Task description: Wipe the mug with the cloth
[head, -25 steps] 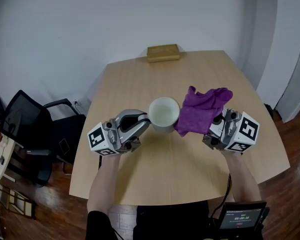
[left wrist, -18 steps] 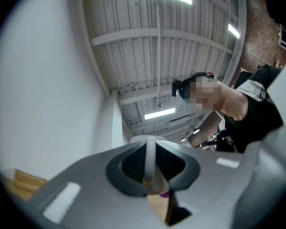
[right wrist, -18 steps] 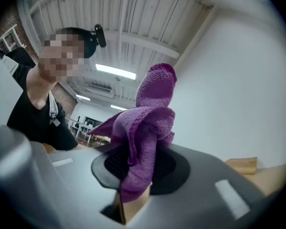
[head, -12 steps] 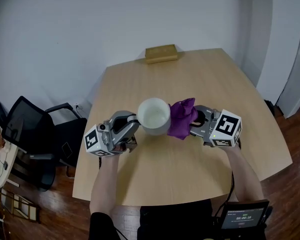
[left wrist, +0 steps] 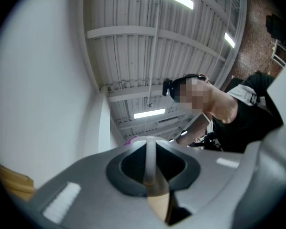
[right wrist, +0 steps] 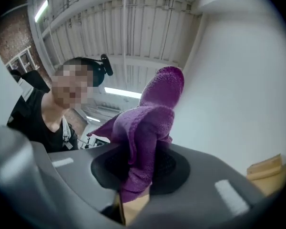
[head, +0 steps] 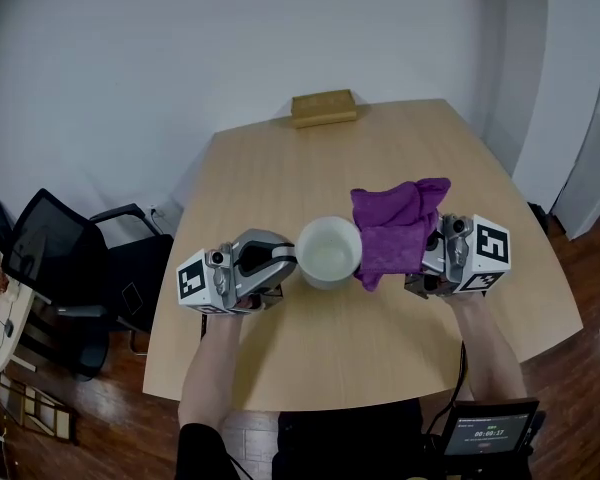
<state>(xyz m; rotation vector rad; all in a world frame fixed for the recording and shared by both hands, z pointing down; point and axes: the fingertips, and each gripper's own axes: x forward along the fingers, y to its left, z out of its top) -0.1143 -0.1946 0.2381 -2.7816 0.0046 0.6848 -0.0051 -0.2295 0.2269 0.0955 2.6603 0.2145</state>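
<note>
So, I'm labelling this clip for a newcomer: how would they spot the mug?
On the wooden table, look near the middle. The mug is held by its handle in the left claw; it is white and round, unlike the purple cloth beside it.

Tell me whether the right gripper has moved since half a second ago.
Yes. Against the wooden block, the right gripper has shifted rightward, carrying the purple cloth with it.

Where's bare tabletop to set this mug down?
Bare wood runs across the far half of the table, between the wooden block and the mug, and along the near edge, short of both grippers. Crowded mid-table: left gripper on the mug, right gripper holding the cloth beside it.
</note>
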